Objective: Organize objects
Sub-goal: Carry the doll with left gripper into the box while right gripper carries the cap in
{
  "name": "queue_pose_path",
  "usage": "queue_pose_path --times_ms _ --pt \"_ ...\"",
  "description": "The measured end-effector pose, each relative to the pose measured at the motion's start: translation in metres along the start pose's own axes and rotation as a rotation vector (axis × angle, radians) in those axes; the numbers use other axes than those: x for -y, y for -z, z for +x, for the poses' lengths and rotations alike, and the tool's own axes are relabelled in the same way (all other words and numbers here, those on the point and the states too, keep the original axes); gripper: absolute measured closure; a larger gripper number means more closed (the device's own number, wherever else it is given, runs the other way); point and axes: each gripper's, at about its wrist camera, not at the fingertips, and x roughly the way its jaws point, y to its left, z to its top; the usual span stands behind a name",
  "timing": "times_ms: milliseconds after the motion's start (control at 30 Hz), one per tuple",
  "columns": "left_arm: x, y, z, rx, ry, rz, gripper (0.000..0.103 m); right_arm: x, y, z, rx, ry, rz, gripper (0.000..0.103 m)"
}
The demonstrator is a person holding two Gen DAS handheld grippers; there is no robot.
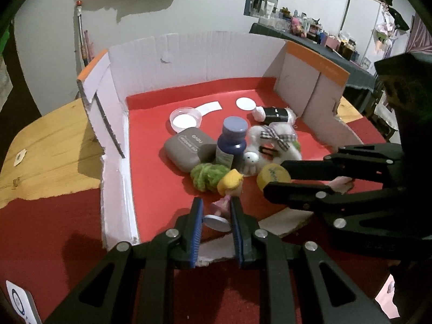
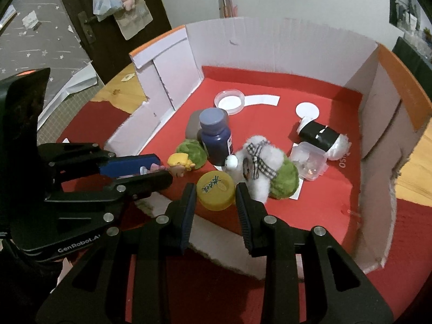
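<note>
My left gripper (image 1: 216,202) is shut on a small doll (image 1: 229,185) with yellow hair, a pink dress and a white round base. It holds the doll low over the near edge of a white cardboard box (image 1: 189,54) with a red floor. My right gripper (image 2: 216,189) is shut on a yellow lid (image 2: 214,190) with printed writing, just to the right of the doll. In the right wrist view the left gripper (image 2: 163,167) comes in from the left with the doll (image 2: 179,166). In the left wrist view the right gripper (image 1: 274,178) enters from the right with the lid (image 1: 271,176).
The box holds a blue bottle (image 1: 232,145), a grey case (image 1: 189,151), a green plush (image 1: 209,175), a white plush with a checked bow (image 2: 260,164), a black-and-white plush (image 2: 321,135), a clear tub (image 2: 310,160), a clear dish (image 1: 185,120) and a white disc (image 1: 245,104). Box walls stand left, back and right.
</note>
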Motion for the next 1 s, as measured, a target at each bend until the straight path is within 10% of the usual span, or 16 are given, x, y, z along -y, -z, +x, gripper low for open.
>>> queue_pose_path --times_ms 1000 --pt "-0.009 -0.007 0.021 0.003 -0.045 -0.031 0.082 0.034 0.004 0.002 0.011 0.108 0.049 0.074"
